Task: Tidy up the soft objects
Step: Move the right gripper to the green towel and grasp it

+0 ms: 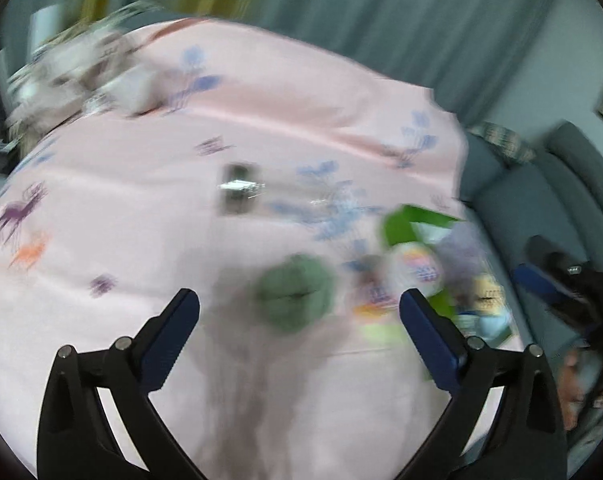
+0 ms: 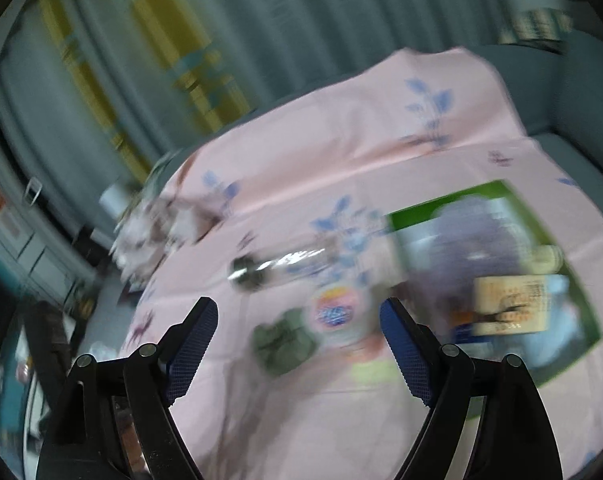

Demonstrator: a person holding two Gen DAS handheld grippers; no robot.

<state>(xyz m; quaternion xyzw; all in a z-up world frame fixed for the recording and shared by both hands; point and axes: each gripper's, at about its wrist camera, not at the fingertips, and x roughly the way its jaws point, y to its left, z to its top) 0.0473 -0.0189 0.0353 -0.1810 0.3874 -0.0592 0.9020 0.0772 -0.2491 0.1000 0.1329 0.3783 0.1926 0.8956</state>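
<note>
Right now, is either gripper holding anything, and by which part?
Nothing is held. The left gripper and the right gripper are both open, above the green soft object lying on the pink cloth.

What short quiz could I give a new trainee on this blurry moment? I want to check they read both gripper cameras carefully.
1. True or false: the left hand-held gripper is clamped on the green cloth.
2. What colour is the box at the right of the pink sheet?
3. The right hand-held gripper is: A) open and empty, B) shut on a bottle, C) out of view.

Key: 1 false, its jaws stand wide apart with the cloth lying on the sheet beyond them; 2 green; 3 A.
</note>
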